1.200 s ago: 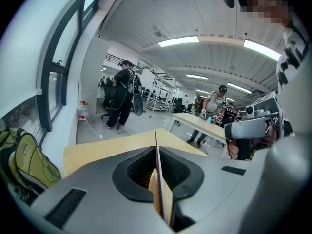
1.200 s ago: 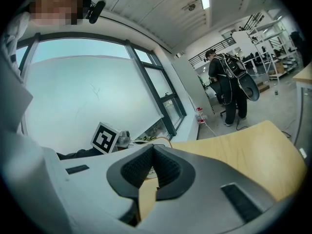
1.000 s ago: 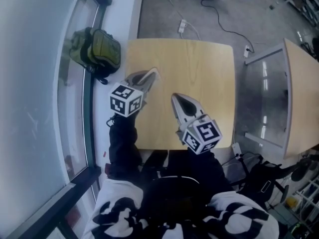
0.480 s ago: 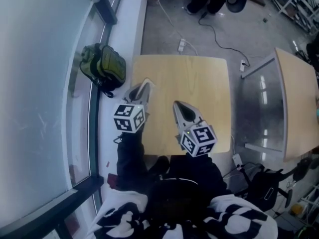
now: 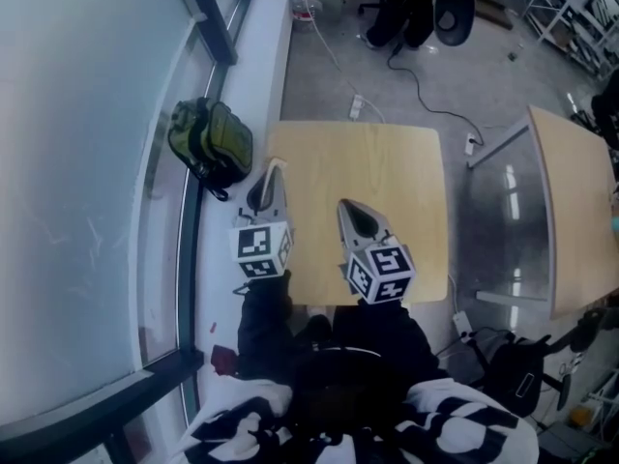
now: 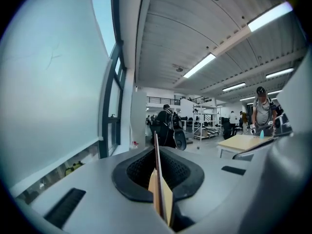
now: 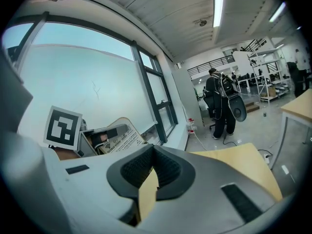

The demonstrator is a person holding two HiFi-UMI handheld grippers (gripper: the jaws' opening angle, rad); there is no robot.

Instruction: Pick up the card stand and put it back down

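The card stand [image 5: 280, 167] is a thin wooden-backed card, seen edge-on in the head view above the left edge of the light wooden table [image 5: 387, 172]. My left gripper [image 5: 272, 178] is shut on it and holds it up off the table. In the left gripper view the card stand [image 6: 163, 199] stands upright between the pads, at the left gripper [image 6: 156, 152]. The right gripper view shows its printed face [image 7: 118, 136] beside the left gripper's marker cube [image 7: 63, 126]. My right gripper [image 5: 342, 207] hovers over the table's near half, shut and holding nothing, as the right gripper [image 7: 153, 161] shows.
A green backpack [image 5: 211, 143] lies on the floor by the window, left of the table. A second table [image 5: 580, 211] stands to the right across a strip of floor. A power strip [image 5: 356, 106] and cables lie beyond the table. A person [image 7: 222, 104] stands far off.
My left gripper has lifted with the card stand and tipped from pointing down toward level. The right gripper has risen slightly. The head view has tilted further forward.
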